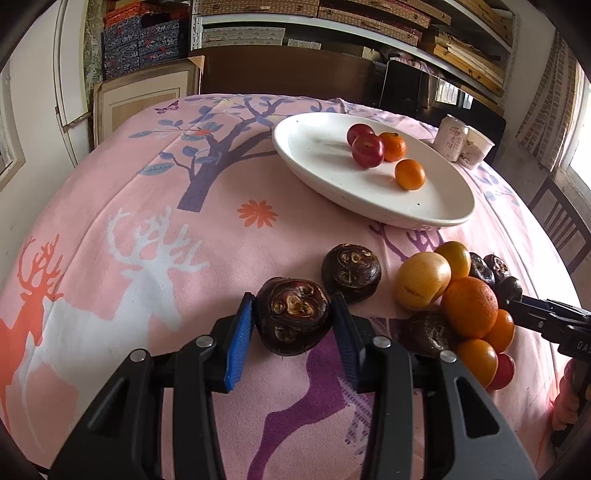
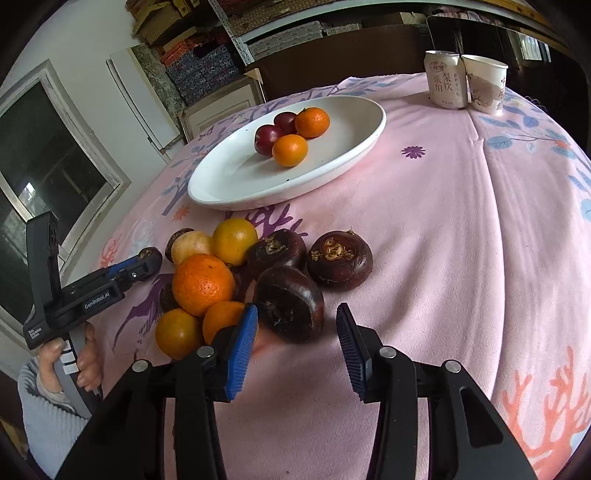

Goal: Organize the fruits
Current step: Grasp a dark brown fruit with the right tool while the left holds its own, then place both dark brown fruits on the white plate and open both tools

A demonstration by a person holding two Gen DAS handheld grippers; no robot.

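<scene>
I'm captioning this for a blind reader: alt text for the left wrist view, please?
The left hand-held gripper clamps a dark water chestnut on a pink tablecloth. Behind it, a white plate holds four small fruits; more fruit is piled at right.

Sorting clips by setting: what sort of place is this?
Probably a home room doubling as storage: a pink deer-print tablecloth, a white plate of fruit, and shelves stacked with boxes behind.

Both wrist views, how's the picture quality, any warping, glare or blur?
Left wrist view: strong fisheye bend, the tablecloth bulges like a dome, corners go black; the white plate is bright with soft fruit shadows, and the water chestnut between the jaws is sharp. Right wrist view: same warp and dark corners; the can leans with the curve, its print still sharp.
</scene>
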